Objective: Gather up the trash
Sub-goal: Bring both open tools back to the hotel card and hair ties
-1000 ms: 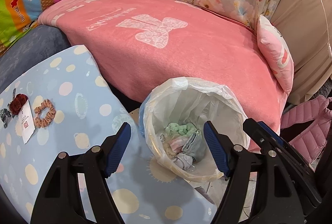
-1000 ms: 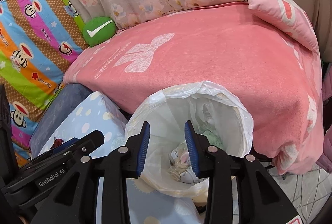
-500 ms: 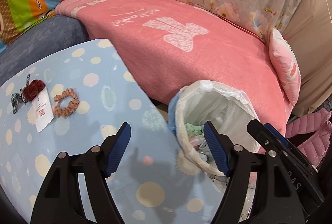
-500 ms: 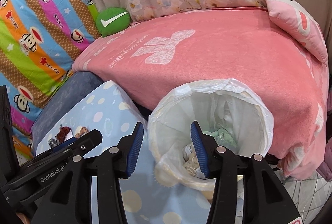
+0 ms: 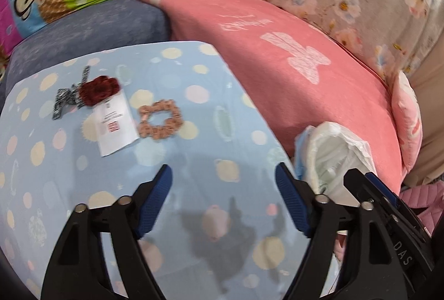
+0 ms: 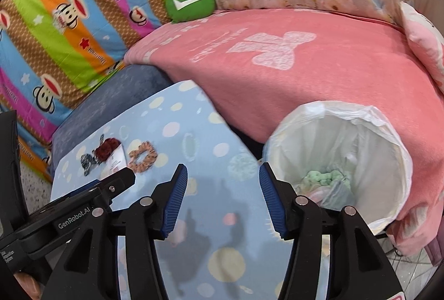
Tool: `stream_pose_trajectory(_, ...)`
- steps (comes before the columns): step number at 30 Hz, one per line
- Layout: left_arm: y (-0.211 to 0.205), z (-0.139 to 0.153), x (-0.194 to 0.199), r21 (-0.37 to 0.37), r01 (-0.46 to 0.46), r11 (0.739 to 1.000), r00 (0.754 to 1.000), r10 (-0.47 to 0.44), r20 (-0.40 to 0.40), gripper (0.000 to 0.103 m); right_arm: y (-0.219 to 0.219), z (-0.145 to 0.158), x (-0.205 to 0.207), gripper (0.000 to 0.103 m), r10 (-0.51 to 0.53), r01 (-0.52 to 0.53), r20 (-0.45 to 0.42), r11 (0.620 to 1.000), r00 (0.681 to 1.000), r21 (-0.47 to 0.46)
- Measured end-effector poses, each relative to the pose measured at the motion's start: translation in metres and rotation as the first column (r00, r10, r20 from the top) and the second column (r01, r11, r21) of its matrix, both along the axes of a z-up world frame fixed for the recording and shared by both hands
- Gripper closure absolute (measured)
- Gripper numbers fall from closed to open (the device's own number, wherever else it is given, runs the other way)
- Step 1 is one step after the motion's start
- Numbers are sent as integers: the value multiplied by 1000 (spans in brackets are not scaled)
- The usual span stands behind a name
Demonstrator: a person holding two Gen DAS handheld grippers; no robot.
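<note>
The left gripper (image 5: 223, 183) stands wide apart, its blue-padded jaws holding nothing and hanging above the bench (image 5: 177, 166), a surface covered in pale blue cloth with pastel dots. The right gripper (image 6: 223, 189) is likewise spread wide and empty, poised over the same bench (image 6: 211, 133), with the left gripper's black body showing at the lower left of the right wrist view. Well ahead of the left gripper, toward the far left part of the bench, lie a white paper card (image 5: 115, 123), a peach scrunchie (image 5: 161, 119) just beside it on its right, a dark red scrunchie (image 5: 100, 90) touching the card's upper end, and a black-and-white patterned tie (image 5: 65, 102) next to that. The trash bin (image 6: 394, 150), lined with a white bag, stands off the bench's right edge against a pink blanket (image 6: 291, 64); crumpled green and pale scraps (image 6: 324, 180) lie inside it. A green cushion (image 6: 190, 2) rests behind the blanket.
</note>
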State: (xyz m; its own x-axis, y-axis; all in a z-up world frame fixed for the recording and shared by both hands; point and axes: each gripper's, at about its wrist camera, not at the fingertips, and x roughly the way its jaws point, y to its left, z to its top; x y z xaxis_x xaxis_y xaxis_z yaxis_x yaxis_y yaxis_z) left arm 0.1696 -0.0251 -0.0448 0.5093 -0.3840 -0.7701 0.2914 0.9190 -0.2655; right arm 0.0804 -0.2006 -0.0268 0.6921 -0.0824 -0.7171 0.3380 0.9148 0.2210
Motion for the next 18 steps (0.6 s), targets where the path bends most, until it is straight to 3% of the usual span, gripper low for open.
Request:
stream_pose_trajectory(11, 77, -20, 21, 4, -145, 989, 989, 145, -33, 22, 61, -17, 37, 50, 113, -114, -53, 993, 992, -12)
stream_pose_trajectory(18, 119, -49, 42, 15, -241, 970, 965, 241, -102, 22, 85, -36, 62, 50, 157, -159, -95, 987, 983, -7)
